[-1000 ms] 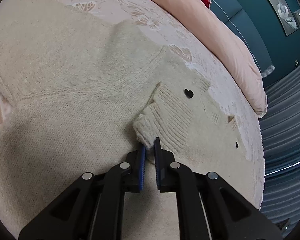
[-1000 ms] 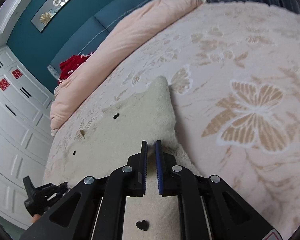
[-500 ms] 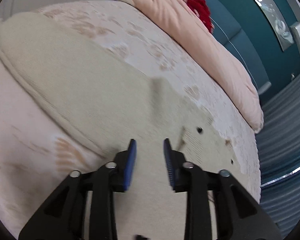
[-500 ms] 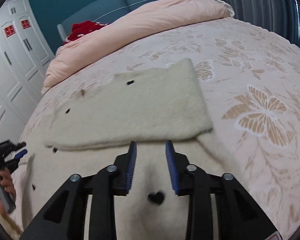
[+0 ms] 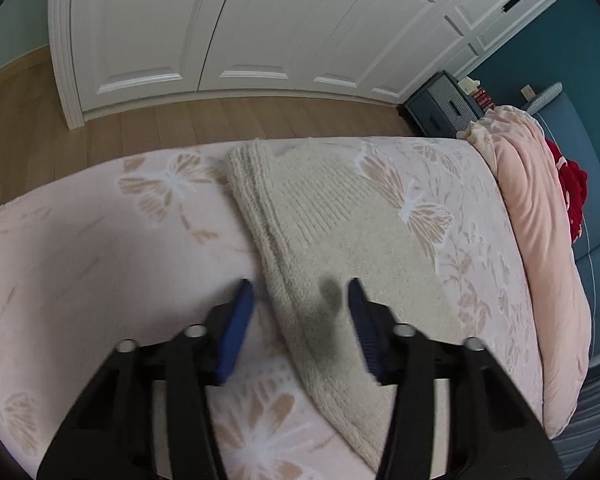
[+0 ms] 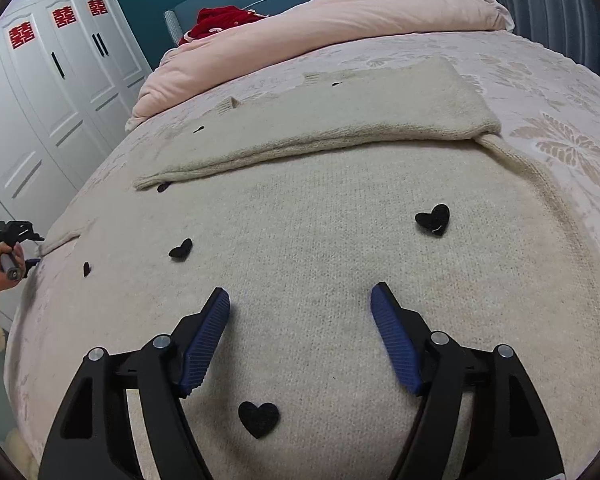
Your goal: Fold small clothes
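A cream knit sweater [image 6: 340, 208] with black heart patches lies flat on the butterfly-patterned bedspread [image 6: 560, 92]. One part of it [image 6: 320, 120] is folded across the far side. My right gripper [image 6: 300, 300] hovers over the sweater's body, its jaws opening, with nothing gripped between them. In the left wrist view a sleeve [image 5: 340, 240] with a ribbed cuff [image 5: 255, 184] runs toward the bed's edge. My left gripper [image 5: 297, 300] straddles the sleeve's thick edge; its jaws stand apart and are closing, the pads clear of the knit. A hand holds that left gripper [image 6: 35, 248] at the far left.
A pink duvet [image 6: 340, 20] and a red cloth [image 6: 219, 20] lie at the head of the bed. White wardrobe doors [image 5: 219, 40], wooden floor [image 5: 179, 120] and a blue nightstand [image 5: 440, 108] lie beyond the bed's edge. Bare bedspread [image 5: 99, 260] spreads left of the sleeve.
The left gripper let go of the cuff, swung across to the sleeve near the bed's edge and now stands wider. The right gripper opened and drew back over the sweater's body.
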